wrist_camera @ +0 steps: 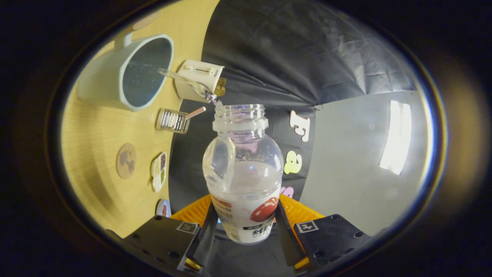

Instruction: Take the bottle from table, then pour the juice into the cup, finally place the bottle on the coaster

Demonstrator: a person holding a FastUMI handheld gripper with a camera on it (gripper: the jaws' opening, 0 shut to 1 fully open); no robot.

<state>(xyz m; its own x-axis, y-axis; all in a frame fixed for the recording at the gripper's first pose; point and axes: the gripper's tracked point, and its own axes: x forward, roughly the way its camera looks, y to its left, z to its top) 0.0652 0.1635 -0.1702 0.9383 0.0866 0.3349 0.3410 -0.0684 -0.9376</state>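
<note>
Gripper (243,227) fingers are clamping the tilted juice bottle (243,173), its thin stream arcing into the cup (127,73); any wobble risks spilling onto the table (96,130).

Wooden table (96,127), cup (127,73), coaster (126,161), toaster (198,80), rack (173,120)

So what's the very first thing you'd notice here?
The clear bottle, clamped between the fingers of the hand-held gripper, is tipped over with its cap off. A thin stream runs from its mouth into the pale blue cup on the wooden table. Below the cup lies a round coaster.
</note>
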